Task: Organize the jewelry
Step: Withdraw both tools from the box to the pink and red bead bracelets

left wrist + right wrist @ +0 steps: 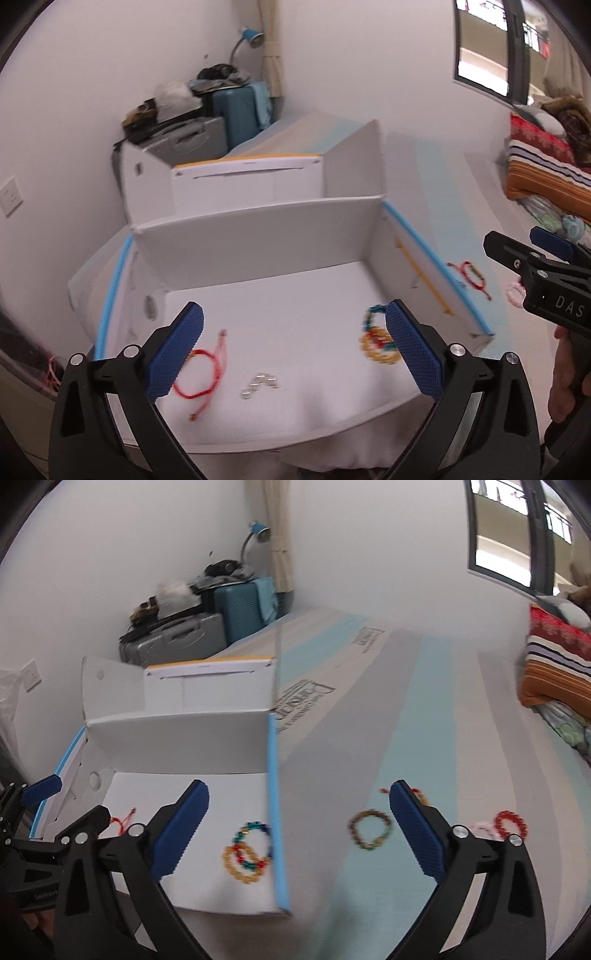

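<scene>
A white open box (258, 236) with blue edge trim lies on the bed. Inside it lie a red cord bracelet (201, 376), a small silver chain (260, 382) and colourful bead bracelets (376, 338), also in the right wrist view (247, 853). My left gripper (293, 354) is open and empty above the box floor. My right gripper (295, 834) is open and empty, over the box's right wall (277, 812). On the bedsheet outside lie a brown bead bracelet (369, 829), a red bead bracelet (511, 823), a pink one (480, 829) and a red cord bracelet (472, 277).
A striped blanket (554, 668) lies at the right. Suitcases (221, 122) with clutter and a blue lamp (251, 37) stand by the far wall. The box's upright flaps (354, 162) rise behind the box floor. A window (484, 44) is at the top right.
</scene>
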